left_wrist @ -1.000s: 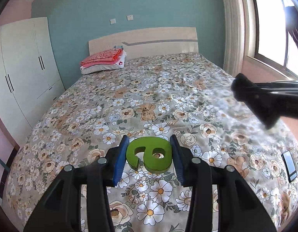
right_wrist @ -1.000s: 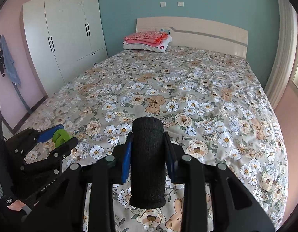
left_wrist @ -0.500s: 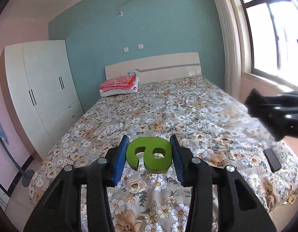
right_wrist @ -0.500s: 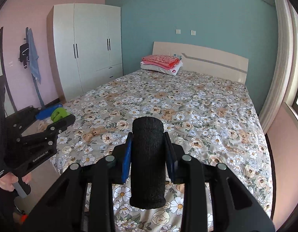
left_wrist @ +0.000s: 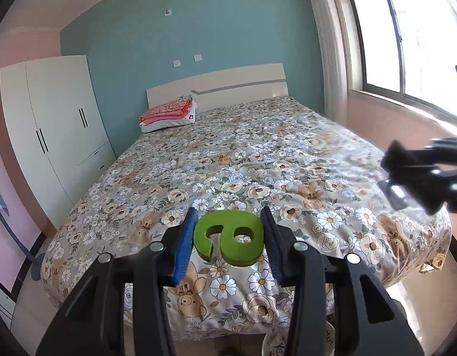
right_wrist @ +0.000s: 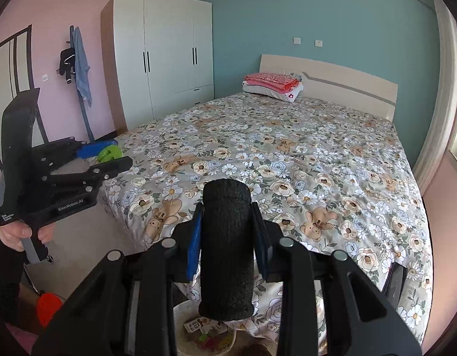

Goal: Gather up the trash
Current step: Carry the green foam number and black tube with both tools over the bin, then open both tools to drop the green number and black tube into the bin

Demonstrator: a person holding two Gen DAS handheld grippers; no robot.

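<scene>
Green foam 6-shaped piece and black foam cylinder, both clamped.

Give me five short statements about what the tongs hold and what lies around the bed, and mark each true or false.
1. The left tongs grip a green foam number-shaped piece. True.
2. The right tongs are empty. False: they clamp a black foam cylinder.
3. A folded pink blanket lies by the headboard. True.
4. The white wardrobe stands open. False: its doors are shut.
5. A white bin sits on the bed. False: it is on the floor at the bed's foot.
</scene>
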